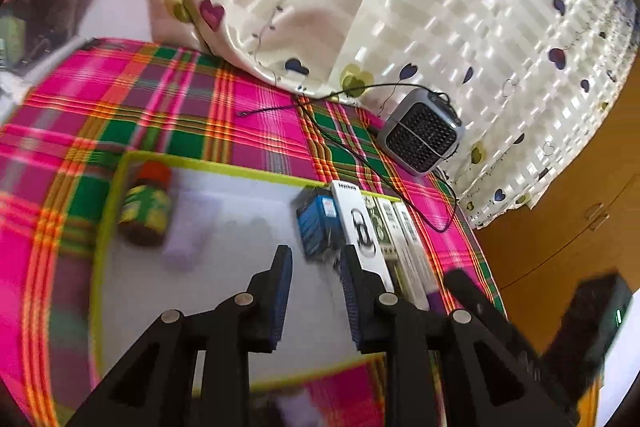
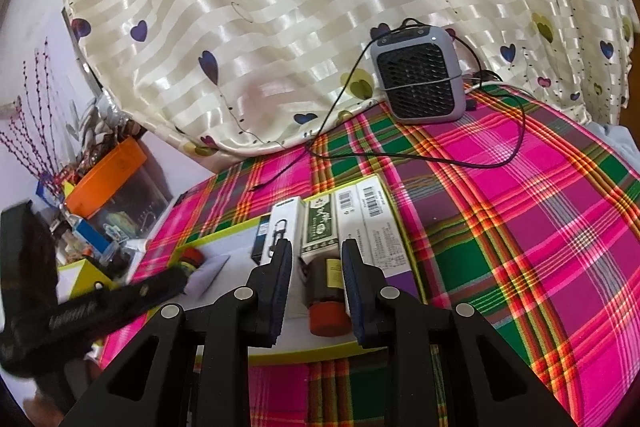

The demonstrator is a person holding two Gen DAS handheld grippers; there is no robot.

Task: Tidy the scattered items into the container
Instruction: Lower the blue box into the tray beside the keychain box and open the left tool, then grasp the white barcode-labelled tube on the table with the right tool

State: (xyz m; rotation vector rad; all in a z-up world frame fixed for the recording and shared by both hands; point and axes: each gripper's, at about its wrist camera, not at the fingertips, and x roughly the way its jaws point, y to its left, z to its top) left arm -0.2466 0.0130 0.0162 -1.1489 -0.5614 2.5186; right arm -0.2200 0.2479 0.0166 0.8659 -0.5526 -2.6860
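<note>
Two grippers hover over the plaid-covered table (image 2: 520, 211), both above the shallow white container (image 1: 240, 195) with its yellow-green rim. The left gripper (image 1: 316, 291) hangs with its jaws apart and nothing between the pads, only the bare white floor of the container showing below. Over at the container's far left corner lies a small brown bottle (image 1: 145, 211) with a red cap and a yellow-green label, on its side. Just right of it sits a pale lilac block, blurred, hard to name. Along the right side of the container stands a row of boxes: a blue box (image 1: 316, 223), then a white box (image 1: 360, 227) printed with a carabiner, then a green-patterned carton (image 2: 320, 227) and two white barcoded cartons (image 2: 372, 223), packed touching one another.

Now the right gripper (image 2: 316, 287): its blue-padded fingers (image 2: 282, 291) are clamped on a second brown bottle (image 2: 326, 287), red cap pointing toward the camera, held low over the near right part of the container, just in front of the carton row.

Further back on the table, a grey mesh-fronted speaker (image 2: 420, 79) stands against the heart-print curtain (image 2: 280, 27), its black cable (image 2: 400, 157) looping across the cloth. Far left, off the table, an orange tub (image 2: 106, 177) sits among clutter.
</note>
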